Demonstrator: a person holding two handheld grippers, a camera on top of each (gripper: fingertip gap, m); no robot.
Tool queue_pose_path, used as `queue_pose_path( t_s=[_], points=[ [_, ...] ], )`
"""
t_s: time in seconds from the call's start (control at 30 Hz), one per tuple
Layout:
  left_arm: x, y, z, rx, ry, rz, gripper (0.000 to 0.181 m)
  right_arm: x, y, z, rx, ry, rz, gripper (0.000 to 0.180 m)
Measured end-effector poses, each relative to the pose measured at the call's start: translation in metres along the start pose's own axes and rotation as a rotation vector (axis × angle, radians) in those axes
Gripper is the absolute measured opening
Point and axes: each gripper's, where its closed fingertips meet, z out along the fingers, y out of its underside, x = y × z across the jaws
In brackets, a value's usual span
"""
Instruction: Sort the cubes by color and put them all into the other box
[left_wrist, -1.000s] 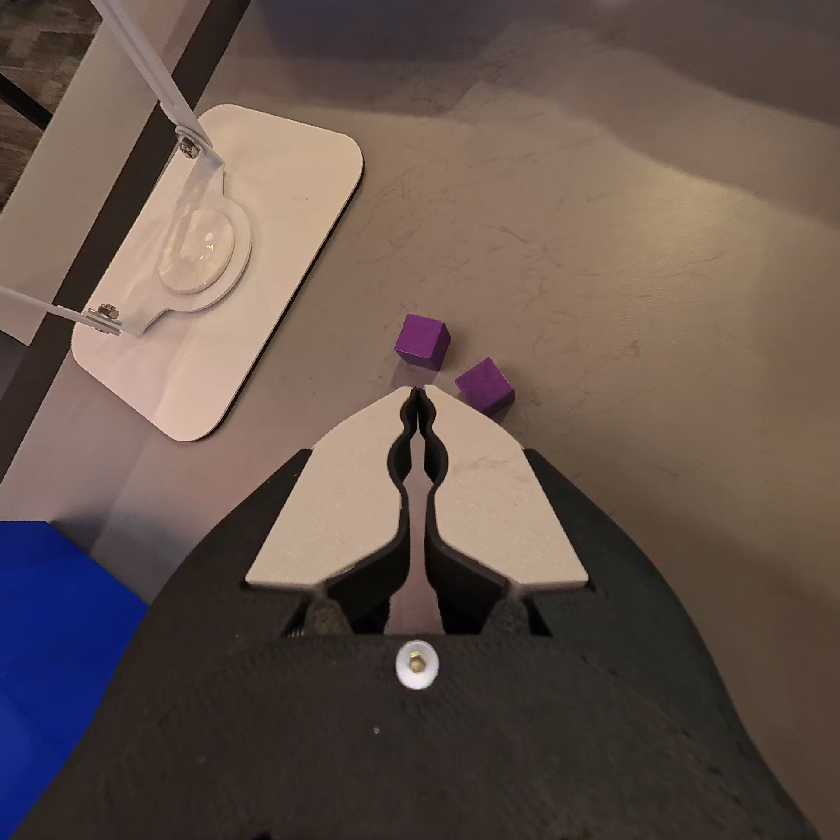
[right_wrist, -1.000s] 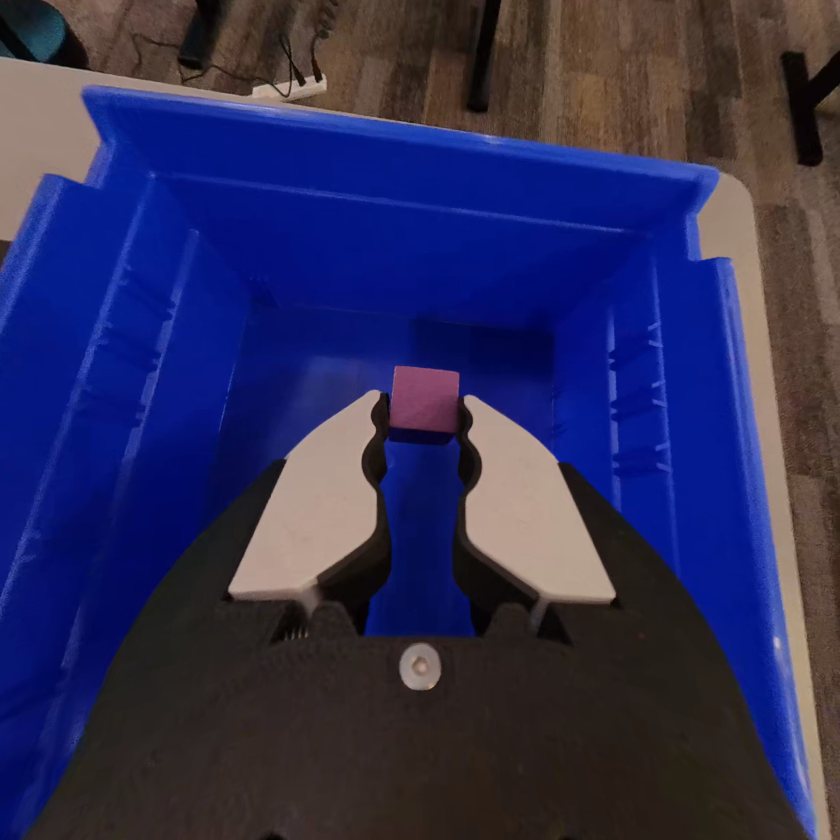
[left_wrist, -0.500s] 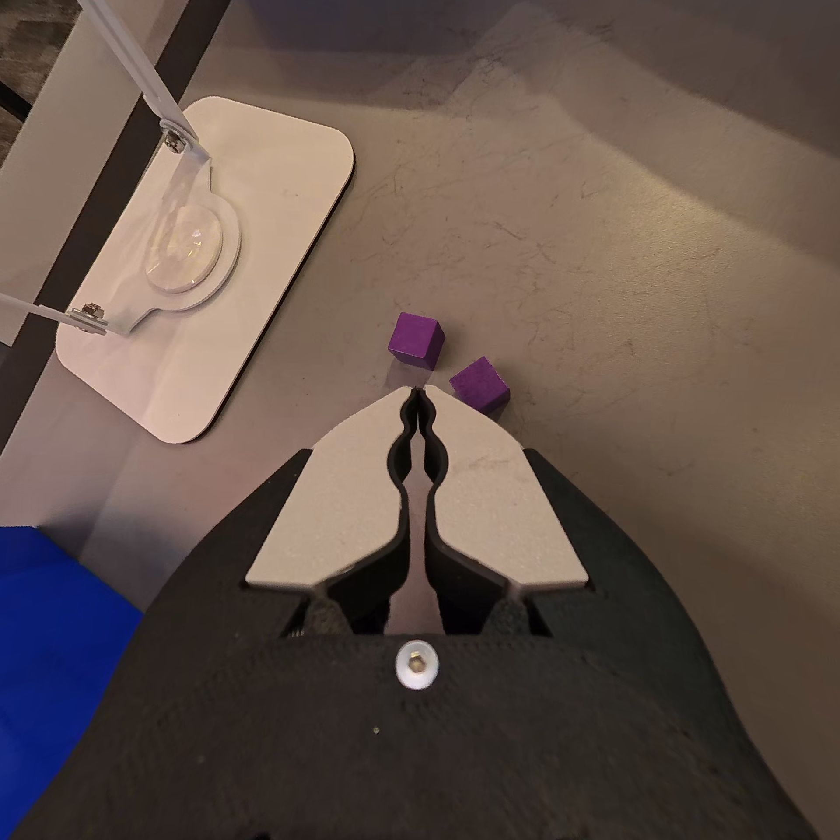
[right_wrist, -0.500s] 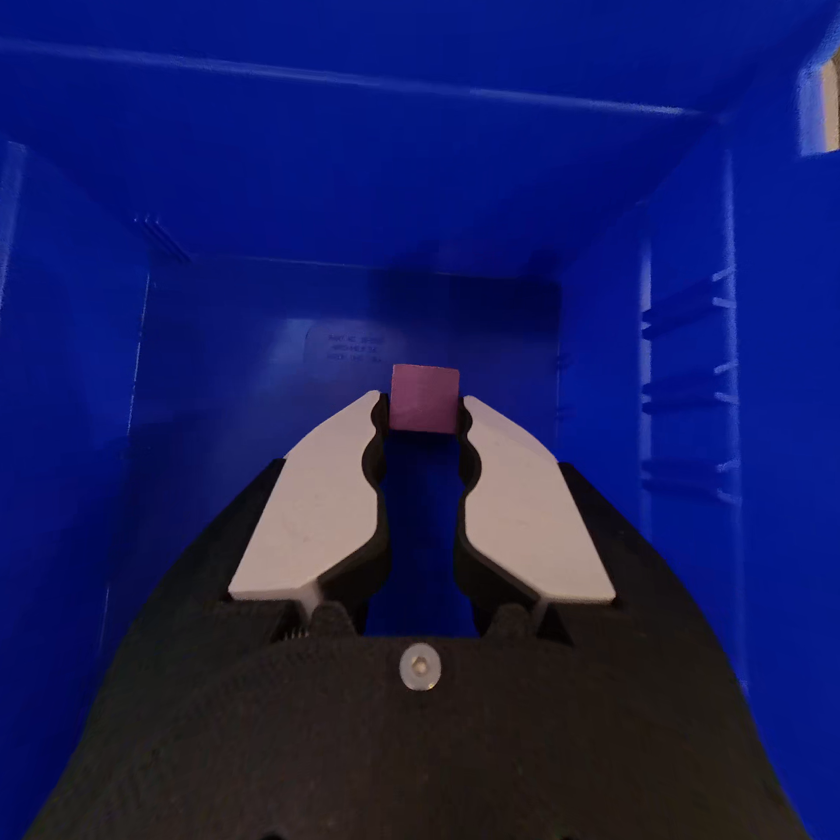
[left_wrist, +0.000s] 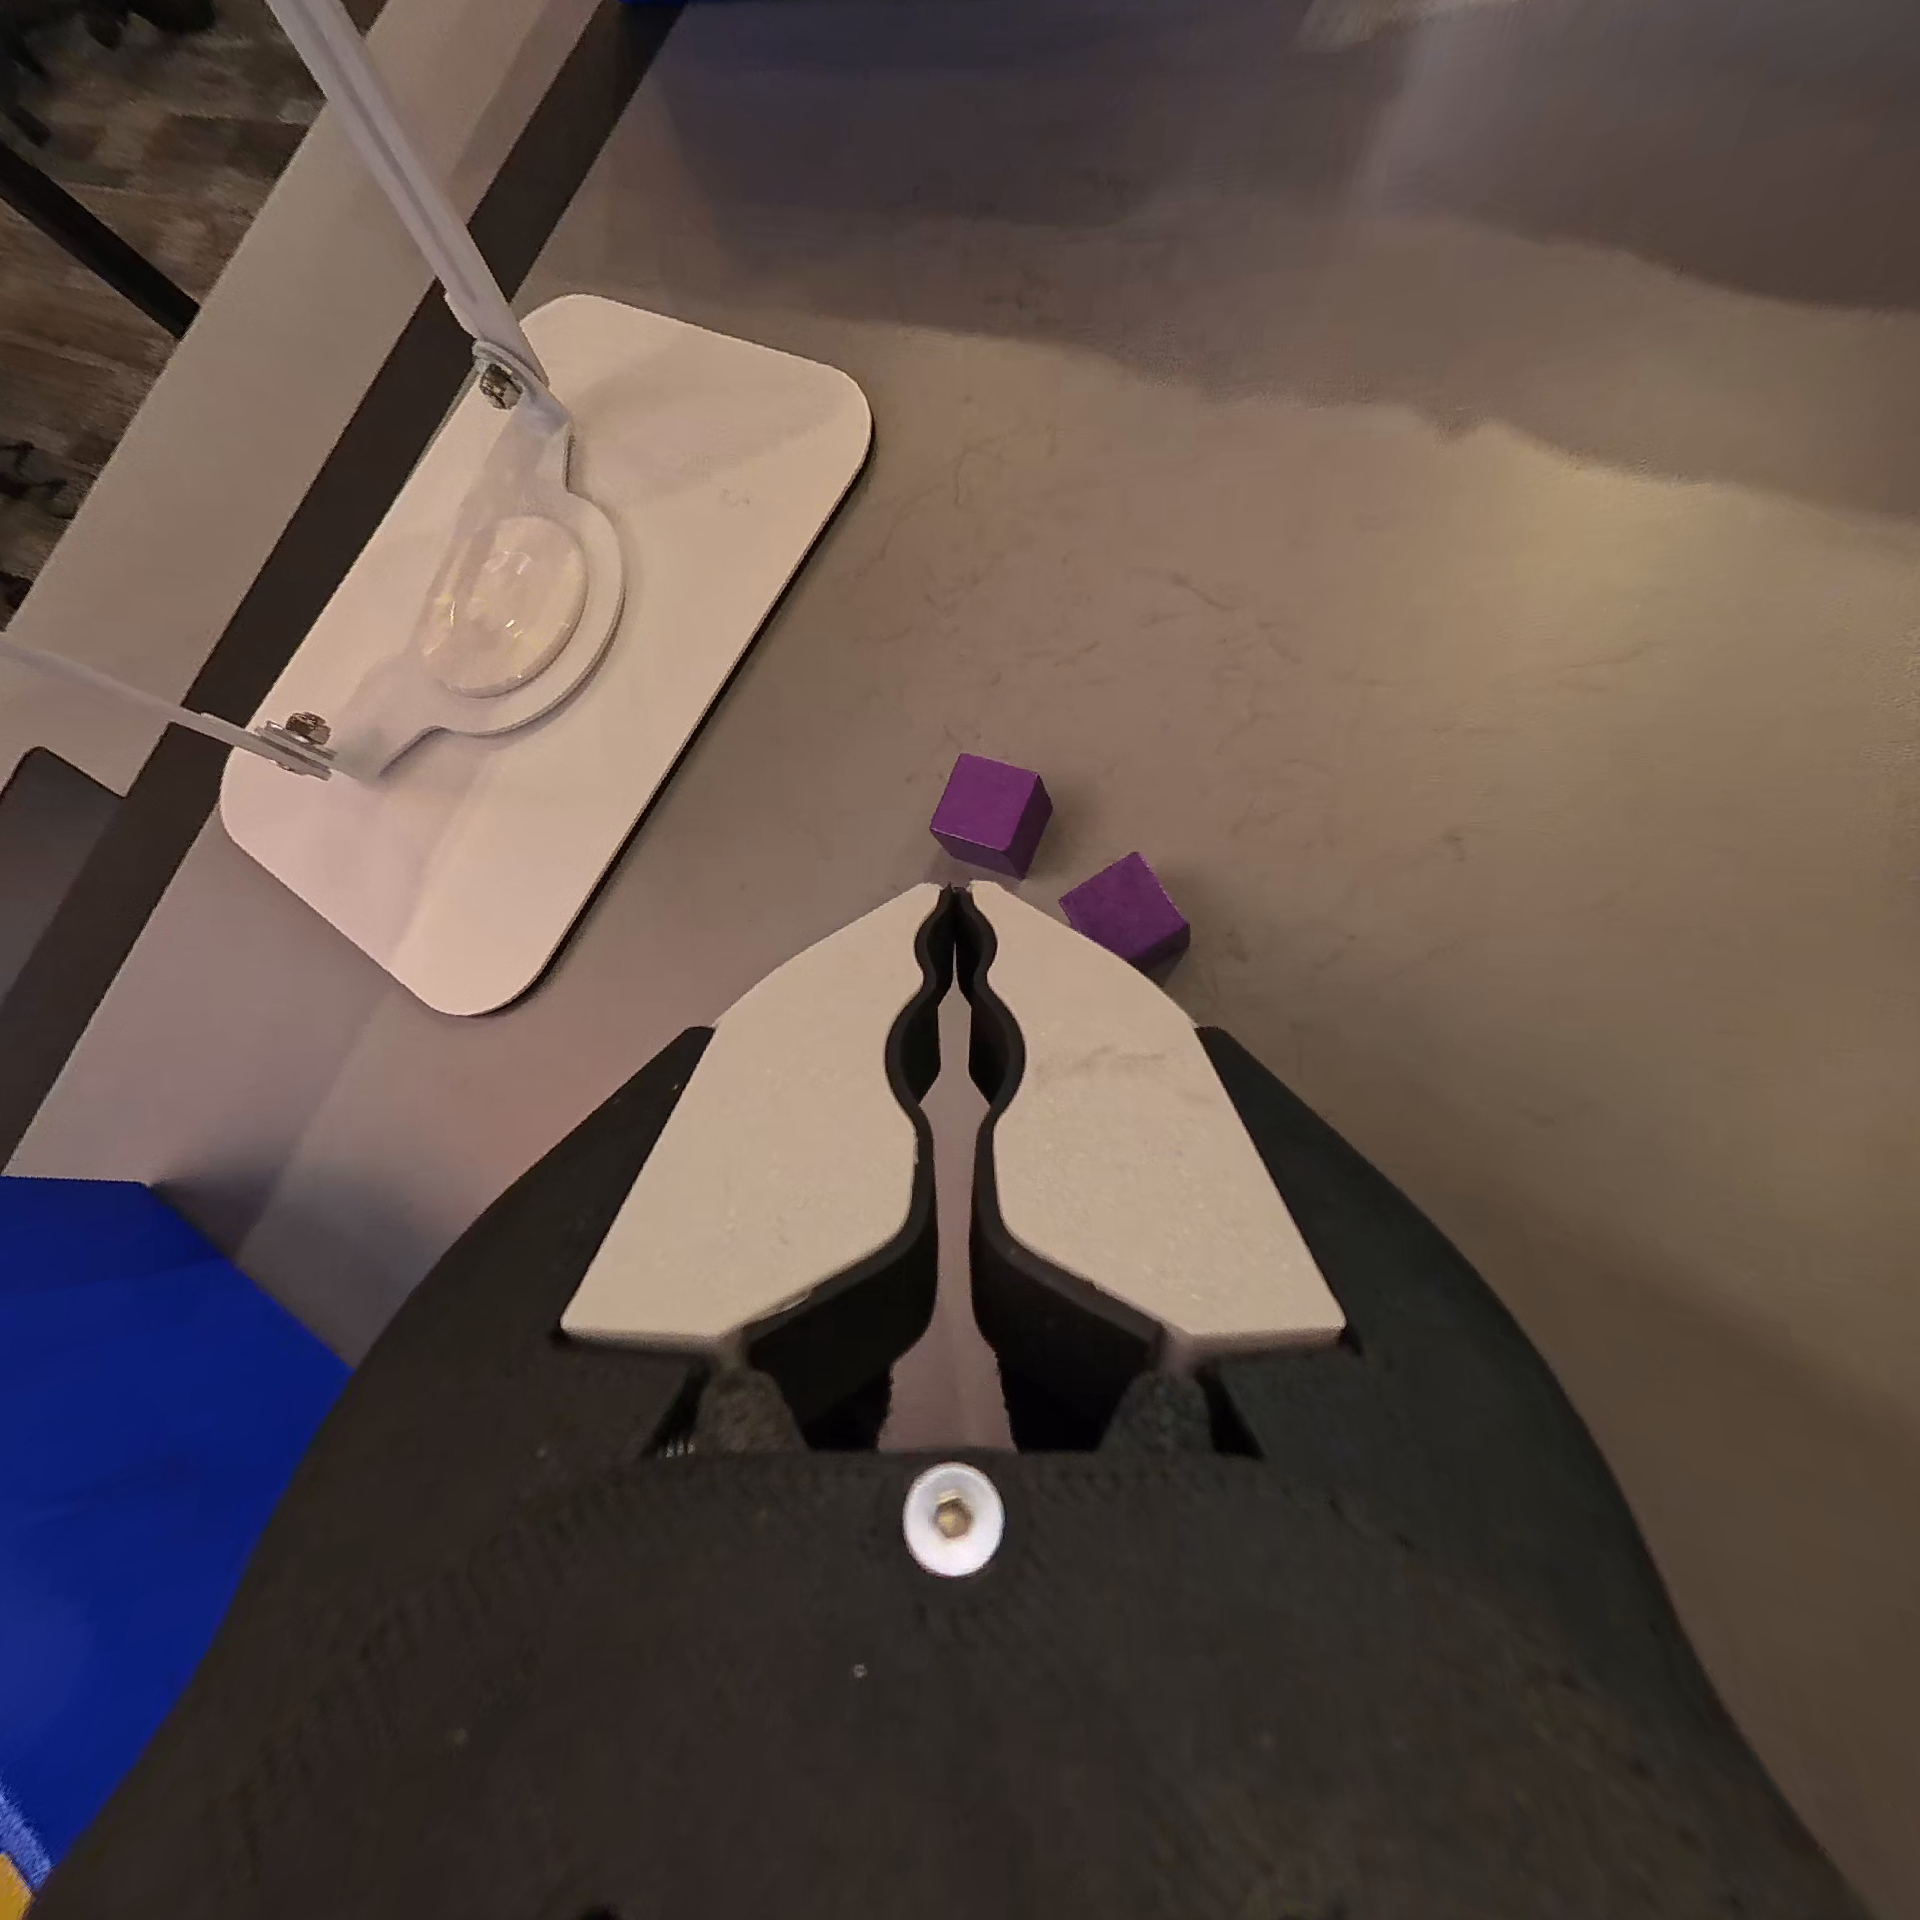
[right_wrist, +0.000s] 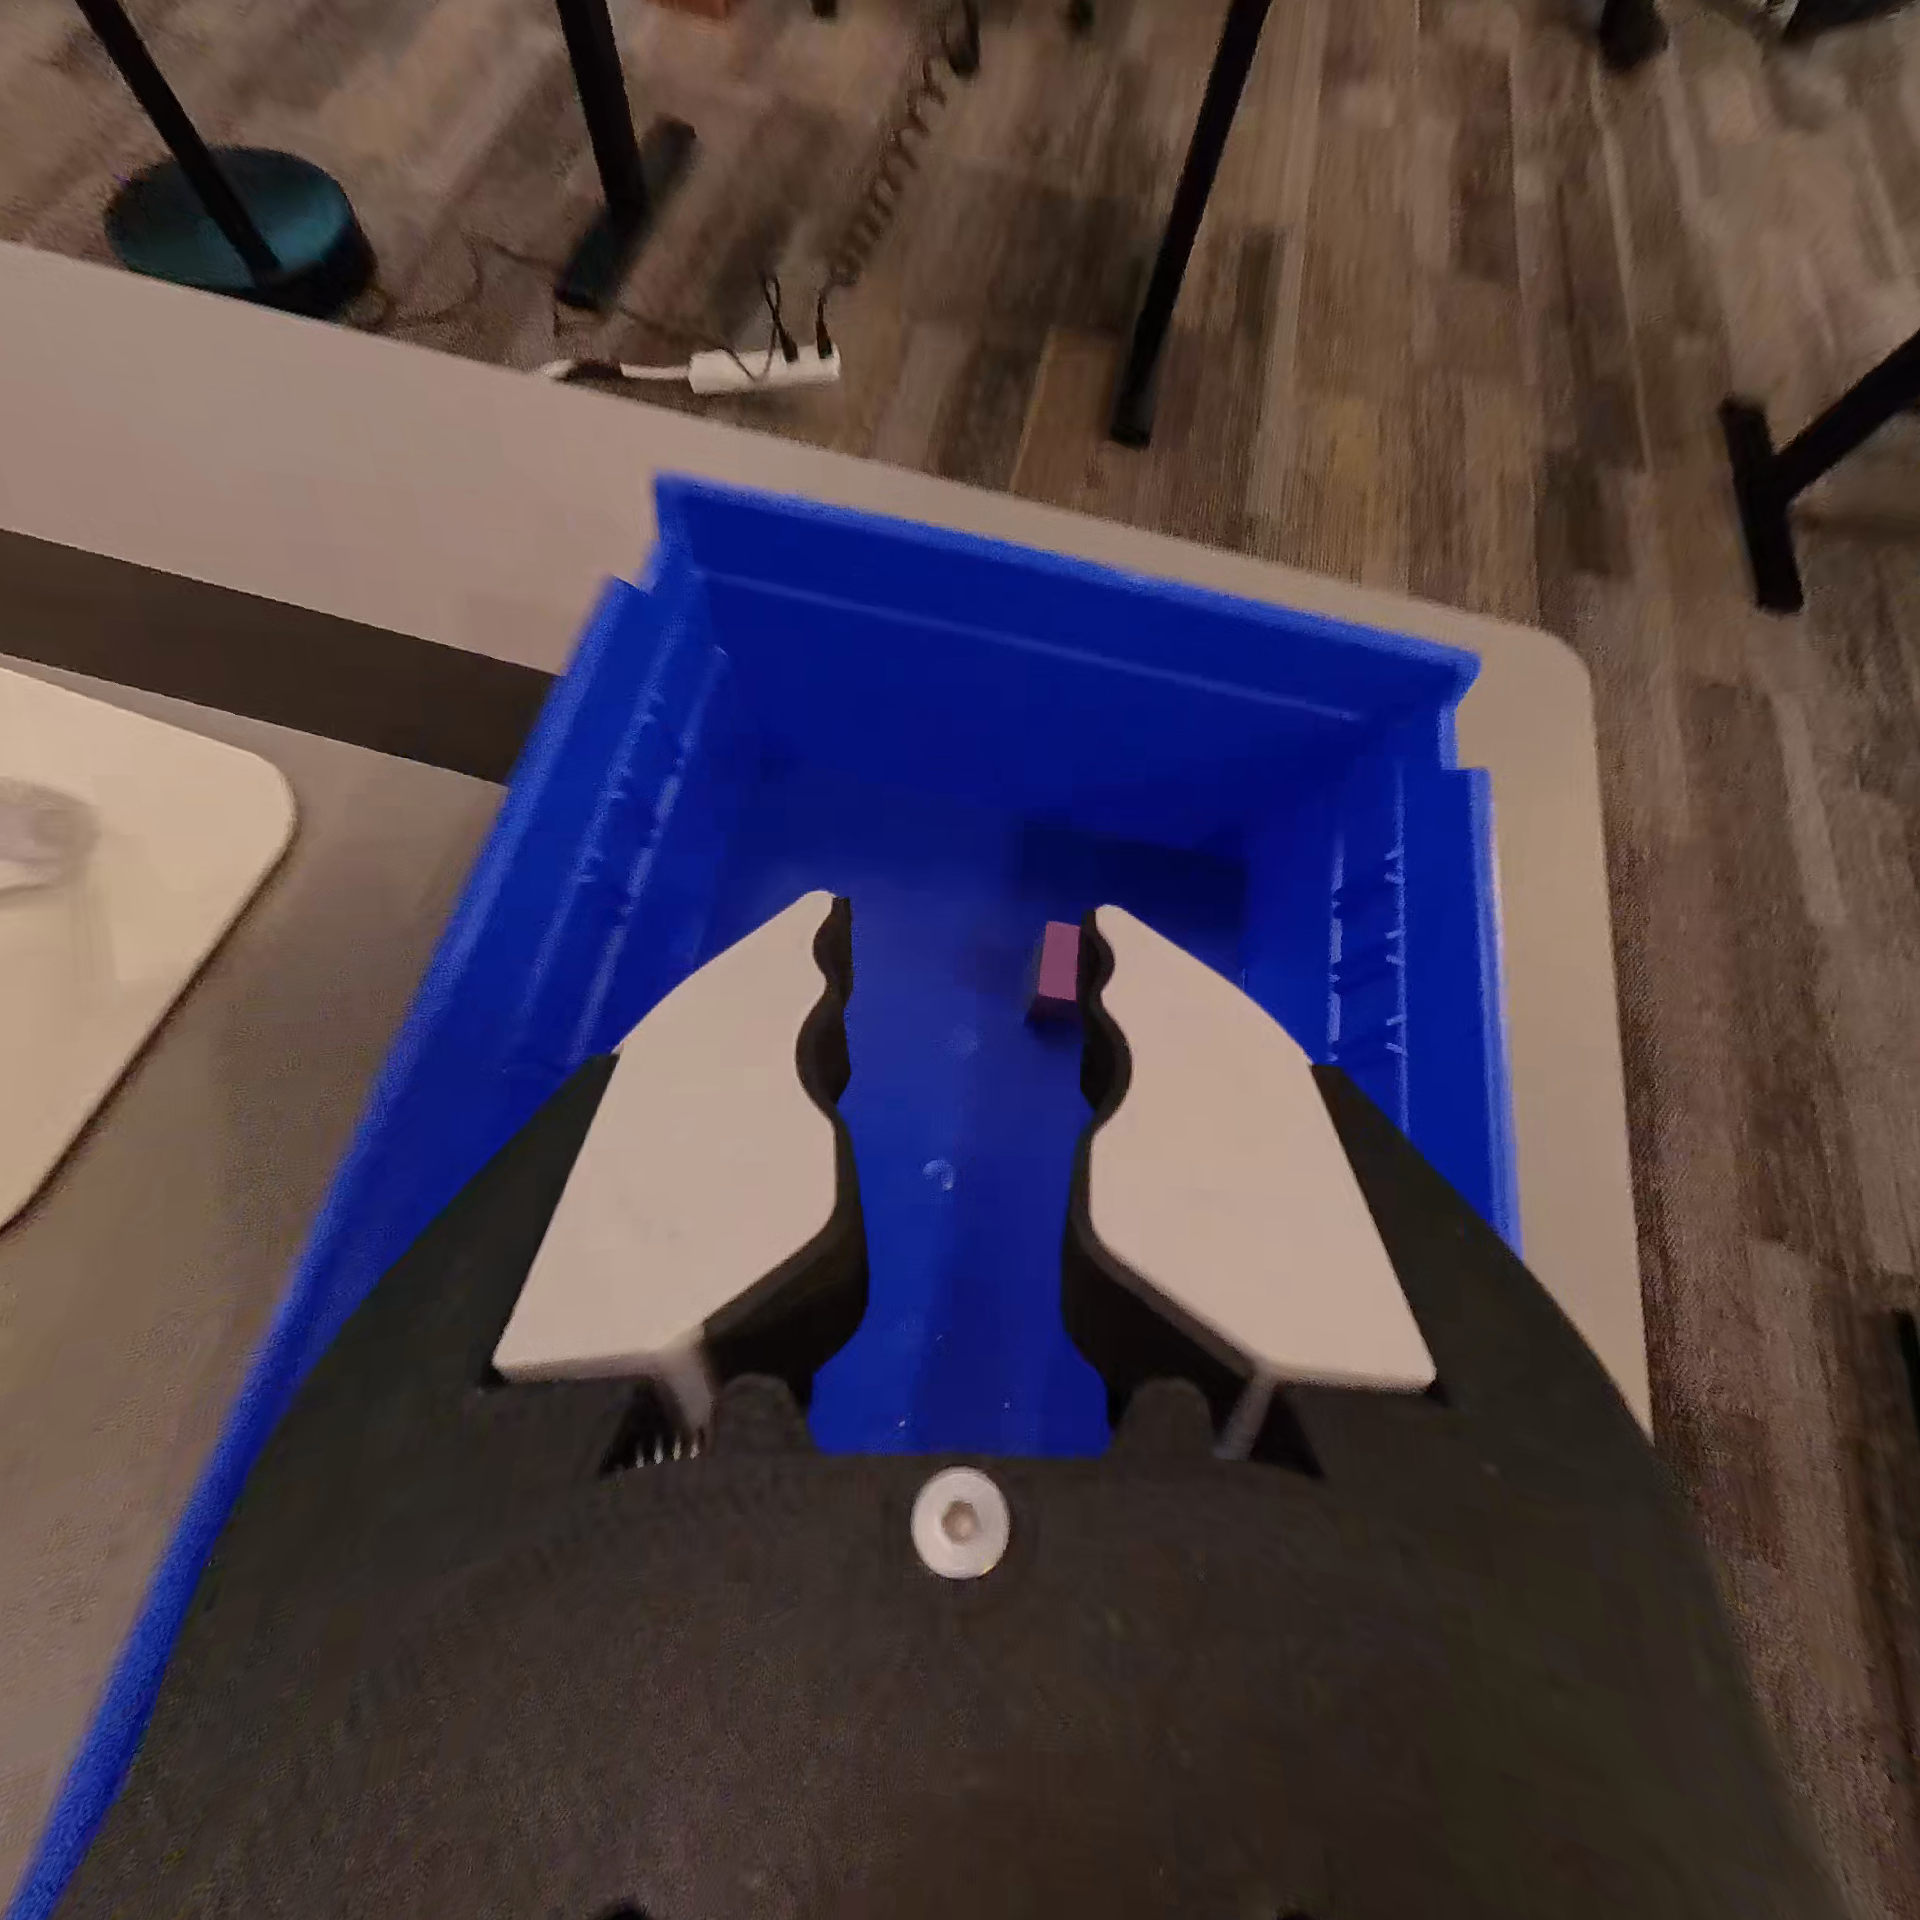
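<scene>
Meanwhile, the right gripper (right_wrist: 964, 920) hung above the blue box (right_wrist: 1039, 665) with its jaws spread wide and nothing between them. A purple cube (right_wrist: 1057, 975) lay on the box floor, toward the far right part of it, partly hidden behind the tip of the gripper's right finger; whether finger and cube touched could not be told. The box stood at the corner of the grey table (right_wrist: 260, 436), and beyond the table edge were a wood-patterned floor, dark furniture legs and a white power strip (right_wrist: 764, 366) with cables. The rounded corner of a white base plate (right_wrist: 135, 894) showed at the left edge of this view.

The left gripper (left_wrist: 958, 889) hovered over the tabletop with its jaws closed together, tips meeting, holding nothing. Just beyond its tips two more purple cubes rested on the table: the near-left cube (left_wrist: 989, 809) directly ahead, and the right cube (left_wrist: 1124, 913) just beside the right fingertip. They lay close together but apart. The white base plate (left_wrist: 665, 644), carrying a clear bracket and thin white rods, sat to the left. A blue box corner (left_wrist: 114, 1434) filled the lower left.
</scene>
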Motion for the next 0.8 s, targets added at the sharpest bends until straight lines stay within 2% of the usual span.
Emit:
queue_pose_path(
  t_s=[0.2, 0.4, 0.57, 0.8],
  points=[
    [-0.002, -0.002, -0.003, 0.01, -0.009, -0.001, 0.0, -0.053, -0.025, -0.061, 0.141, -0.106, -0.083, 0.043],
    [-0.006, -0.005, -0.008, 0.026, -0.029, -0.007, 0.0, -0.16, -0.023, -0.117, 0.243, -0.371, -0.259, 0.042],
    [-0.008, -0.007, -0.012, 0.038, -0.04, -0.01, 0.0, -0.268, 0.014, -0.131, 0.247, -0.634, -0.477, 0.042],
    [-0.008, -0.008, -0.014, 0.044, -0.048, -0.008, 0.0, -0.361, 0.084, -0.102, 0.137, -0.878, -0.711, 0.042]
  ],
)
